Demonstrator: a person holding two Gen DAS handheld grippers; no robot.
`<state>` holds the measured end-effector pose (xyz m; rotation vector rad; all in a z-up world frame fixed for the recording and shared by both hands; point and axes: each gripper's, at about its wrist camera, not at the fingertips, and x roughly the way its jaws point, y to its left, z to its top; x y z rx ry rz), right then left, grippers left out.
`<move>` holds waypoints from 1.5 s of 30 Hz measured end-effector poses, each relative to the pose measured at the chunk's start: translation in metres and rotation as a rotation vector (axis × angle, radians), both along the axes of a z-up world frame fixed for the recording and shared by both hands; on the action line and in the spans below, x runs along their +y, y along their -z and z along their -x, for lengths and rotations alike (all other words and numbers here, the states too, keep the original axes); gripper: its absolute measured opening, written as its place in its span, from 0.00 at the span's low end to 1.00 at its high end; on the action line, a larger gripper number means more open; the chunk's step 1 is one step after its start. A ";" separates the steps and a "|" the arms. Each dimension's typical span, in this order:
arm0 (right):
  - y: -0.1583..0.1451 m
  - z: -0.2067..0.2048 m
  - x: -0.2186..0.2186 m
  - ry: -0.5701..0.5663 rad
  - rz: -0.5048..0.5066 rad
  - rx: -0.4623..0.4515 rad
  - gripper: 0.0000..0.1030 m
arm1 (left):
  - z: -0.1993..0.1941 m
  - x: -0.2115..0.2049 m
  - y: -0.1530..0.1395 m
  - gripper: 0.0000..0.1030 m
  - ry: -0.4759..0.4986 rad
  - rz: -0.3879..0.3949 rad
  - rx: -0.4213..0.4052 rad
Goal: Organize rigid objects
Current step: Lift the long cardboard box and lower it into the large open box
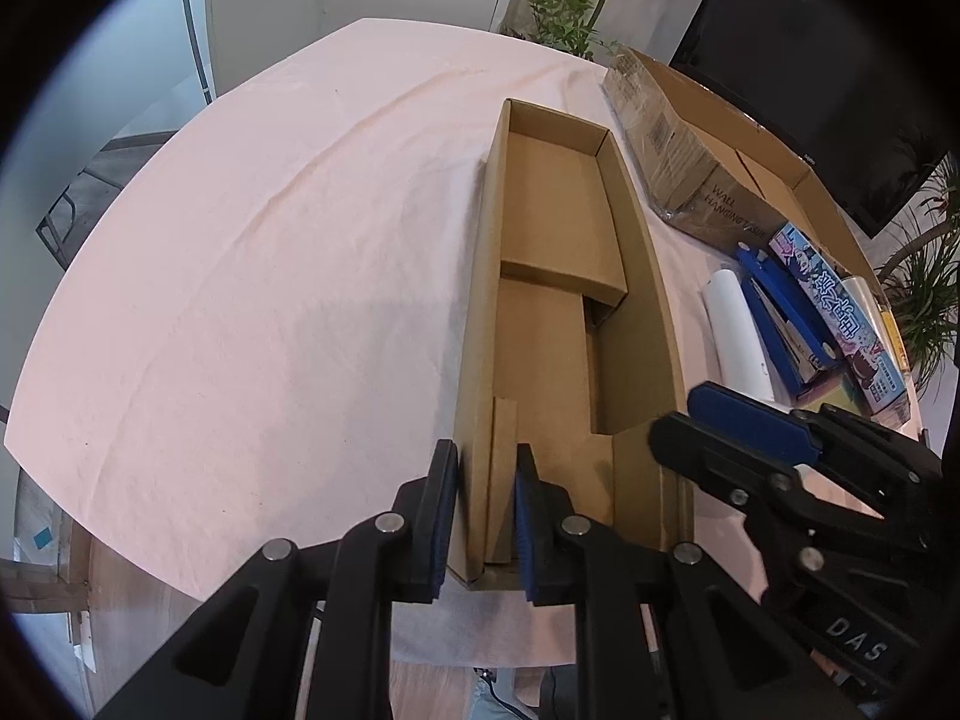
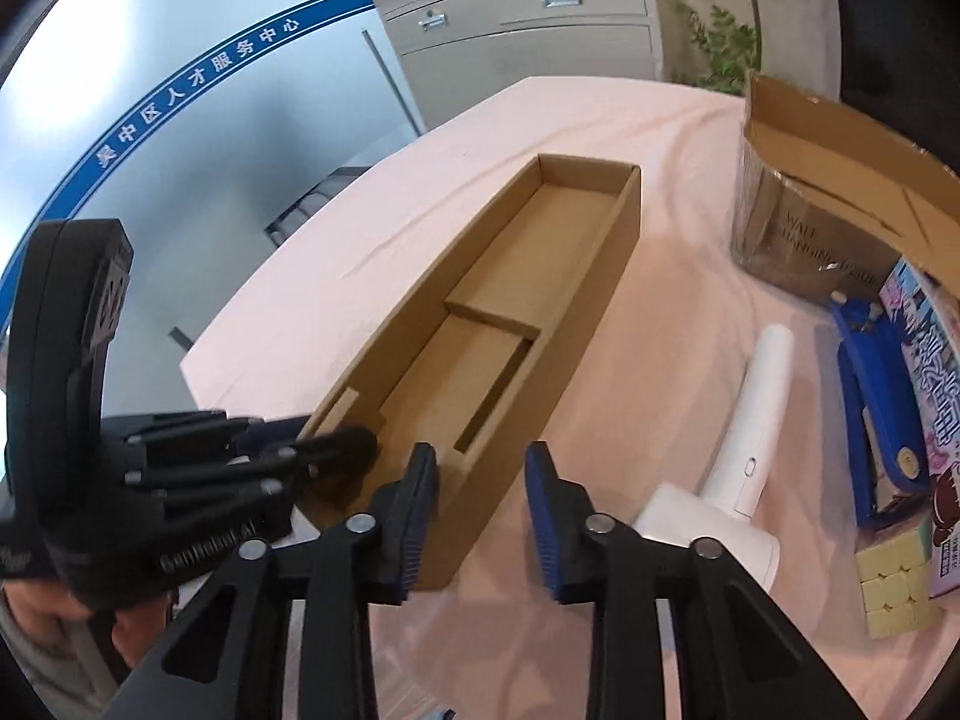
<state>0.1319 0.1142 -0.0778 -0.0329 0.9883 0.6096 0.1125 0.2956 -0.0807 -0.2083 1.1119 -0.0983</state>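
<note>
A long open cardboard tray (image 1: 480, 324) (image 2: 600, 276) with a raised cardboard insert lies on the pink tablecloth. My left gripper (image 1: 485, 516) is shut on the tray's near left wall, one finger outside and one inside. My right gripper (image 2: 483, 510) is open and astride the tray's near right wall; it shows in the left wrist view (image 1: 720, 426) at the tray's right wall. To the right lie a white handheld device (image 2: 756, 420) (image 1: 735, 330), a blue stapler (image 2: 876, 414) (image 1: 780, 312), a colourful printed box (image 2: 936, 396) (image 1: 840, 306) and a yellow cube (image 2: 894, 588).
A larger open cardboard box (image 2: 810, 240) (image 1: 672, 138) stands at the back right. A dark monitor (image 1: 828, 72) and plants are behind it. Grey cabinets (image 2: 528, 18) stand beyond the table. The tablecloth (image 1: 270, 240) stretches left of the tray.
</note>
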 end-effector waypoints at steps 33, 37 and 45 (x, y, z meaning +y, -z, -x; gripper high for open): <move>-0.183 -0.173 -0.127 0.228 -0.065 -0.220 0.23 | -0.159 -0.158 -0.155 0.15 0.185 -0.065 -0.337; -0.149 -0.250 -0.160 0.239 -0.034 -0.062 0.23 | -0.225 -0.180 -0.112 0.15 0.213 -0.057 -0.196; -0.046 -0.333 -0.183 0.250 -0.035 0.241 0.22 | -0.285 -0.194 -0.032 0.15 0.174 -0.075 0.004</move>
